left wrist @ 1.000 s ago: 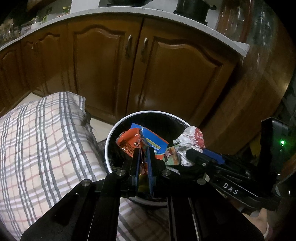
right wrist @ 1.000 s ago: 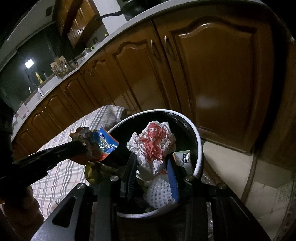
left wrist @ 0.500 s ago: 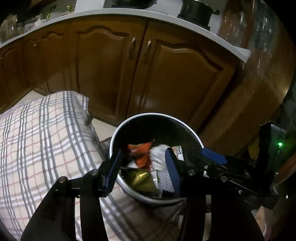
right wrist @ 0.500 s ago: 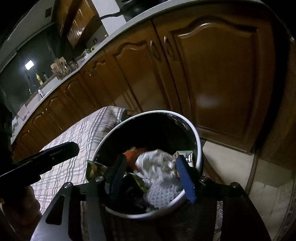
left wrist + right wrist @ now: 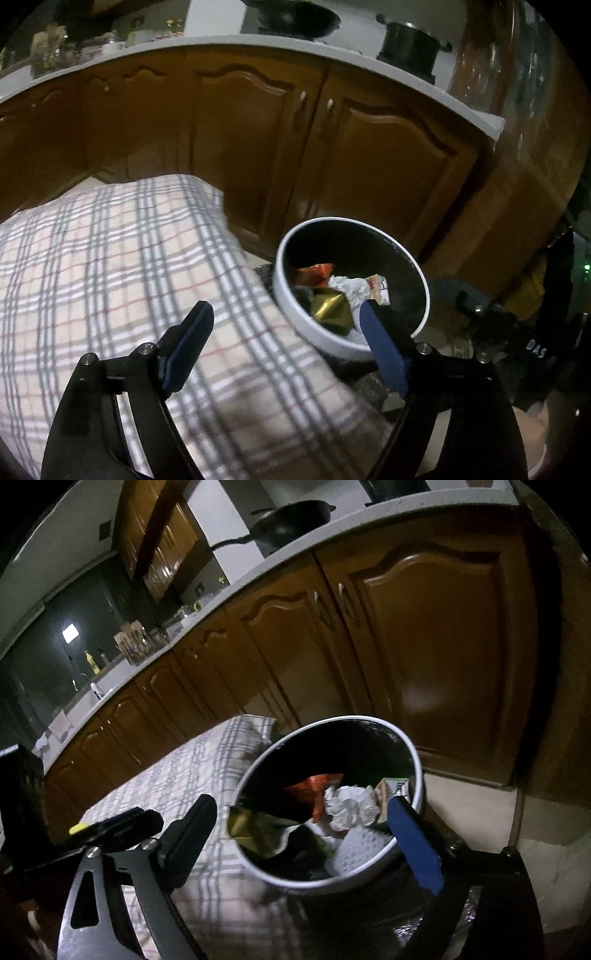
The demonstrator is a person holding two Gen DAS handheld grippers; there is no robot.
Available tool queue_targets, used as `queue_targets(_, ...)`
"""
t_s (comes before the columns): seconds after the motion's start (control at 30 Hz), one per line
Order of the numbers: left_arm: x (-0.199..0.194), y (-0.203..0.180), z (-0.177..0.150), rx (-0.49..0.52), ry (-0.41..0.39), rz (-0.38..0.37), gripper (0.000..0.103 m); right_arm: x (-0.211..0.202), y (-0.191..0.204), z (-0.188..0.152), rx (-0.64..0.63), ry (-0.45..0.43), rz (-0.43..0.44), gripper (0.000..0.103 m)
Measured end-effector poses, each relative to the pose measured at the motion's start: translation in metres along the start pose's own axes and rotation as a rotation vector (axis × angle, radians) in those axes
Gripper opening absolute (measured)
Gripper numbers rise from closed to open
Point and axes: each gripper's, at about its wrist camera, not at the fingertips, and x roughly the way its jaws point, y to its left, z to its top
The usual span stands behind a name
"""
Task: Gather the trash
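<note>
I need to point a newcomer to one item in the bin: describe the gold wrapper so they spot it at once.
Find the brown kitchen cabinets; on the floor before them, beside a plaid cushion, stands a round white-rimmed trash bin. Inside it, near the closest rim, lies the gold wrapper. It is the only shiny metallic yellow piece, below the orange packet and left of the crumpled white paper.

My tongs' pads (image 5: 384, 354) are blue on black arms. The bin (image 5: 325, 338) has a white rim and black inside, holding an orange wrapper (image 5: 314, 274), gold foil (image 5: 330, 309) and white crumpled paper (image 5: 349, 805). The cloth (image 5: 110, 258) is beige plaid with grey and red lines. The cabinets (image 5: 240, 147) are brown.
</note>
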Motion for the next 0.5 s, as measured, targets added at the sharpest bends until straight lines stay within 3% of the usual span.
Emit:
queue_targets(0.2, -0.039, 0.019, -0.019, -0.018, -0.101, 0.069, 0.094, -0.020, 0.026, -0.014, -0.029, -0.068, 0.014, 0.101)
queue_targets(0.5, -0.088, 0.035, -0.049, 0.003, -0.250, 0.188, 0.097, -0.038, 0.056, -0.047, -0.089, -0.183, 0.003, 0.103)
